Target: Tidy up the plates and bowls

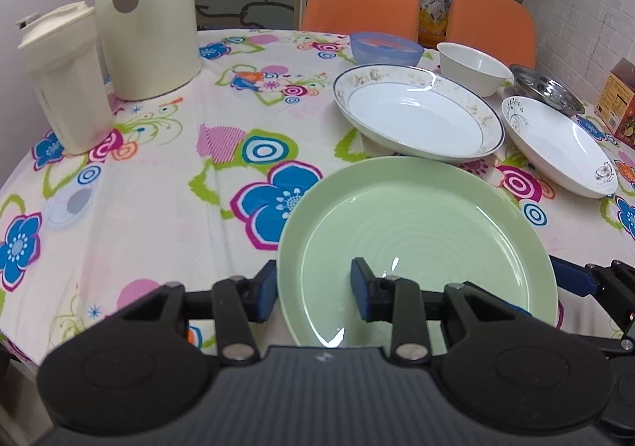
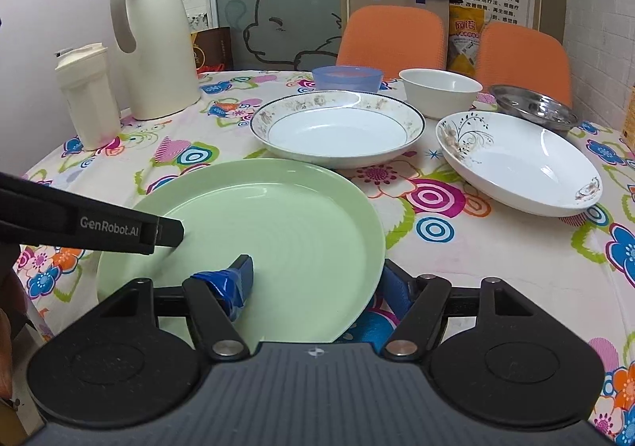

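The brown-topped box [image 1: 619, 104] at the counter's right edge is seen well only in the left wrist view. The left gripper's long black arm (marked GenRobot.AI) is seen only from the right wrist, reaching over the green plate [image 2: 274, 231]. The green plate [image 1: 416, 243] is set near the counter's [image 1: 158, 176] front edge. Its left rim is straddled by the left gripper [image 1: 313, 289], whose fingers are held apart, one outside and one over the plate. Its right rim is likewise straddled by the right gripper [image 2: 317, 281], fingers apart. Whether the rim is touched cannot be told.
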`<action>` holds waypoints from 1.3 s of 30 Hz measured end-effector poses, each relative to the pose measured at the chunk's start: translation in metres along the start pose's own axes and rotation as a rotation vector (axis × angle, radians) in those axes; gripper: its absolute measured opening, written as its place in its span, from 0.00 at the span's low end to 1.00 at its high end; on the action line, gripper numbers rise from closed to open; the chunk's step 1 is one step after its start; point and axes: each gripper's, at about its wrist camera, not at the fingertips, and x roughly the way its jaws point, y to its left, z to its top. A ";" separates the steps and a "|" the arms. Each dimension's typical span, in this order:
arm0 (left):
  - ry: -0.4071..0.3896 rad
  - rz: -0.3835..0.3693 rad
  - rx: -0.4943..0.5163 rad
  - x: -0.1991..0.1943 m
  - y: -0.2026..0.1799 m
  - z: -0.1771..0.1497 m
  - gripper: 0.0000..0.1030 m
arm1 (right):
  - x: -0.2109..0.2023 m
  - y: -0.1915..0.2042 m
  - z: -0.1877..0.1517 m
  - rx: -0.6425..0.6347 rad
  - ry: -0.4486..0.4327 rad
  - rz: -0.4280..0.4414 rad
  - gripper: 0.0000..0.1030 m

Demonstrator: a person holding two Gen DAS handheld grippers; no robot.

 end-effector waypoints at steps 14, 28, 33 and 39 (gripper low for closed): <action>-0.085 0.025 -0.073 -0.007 0.025 0.048 0.75 | -0.019 -0.049 0.025 0.089 -0.053 0.023 0.56; -0.075 0.026 -0.073 -0.001 0.024 0.046 0.77 | -0.016 -0.054 0.034 0.087 -0.051 0.030 0.57; -0.064 0.000 -0.090 0.016 0.027 0.060 0.77 | -0.009 -0.061 0.048 0.043 -0.053 -0.006 0.58; -0.067 -0.008 -0.063 0.045 0.020 0.102 0.77 | 0.031 -0.067 0.089 -0.010 -0.047 0.030 0.58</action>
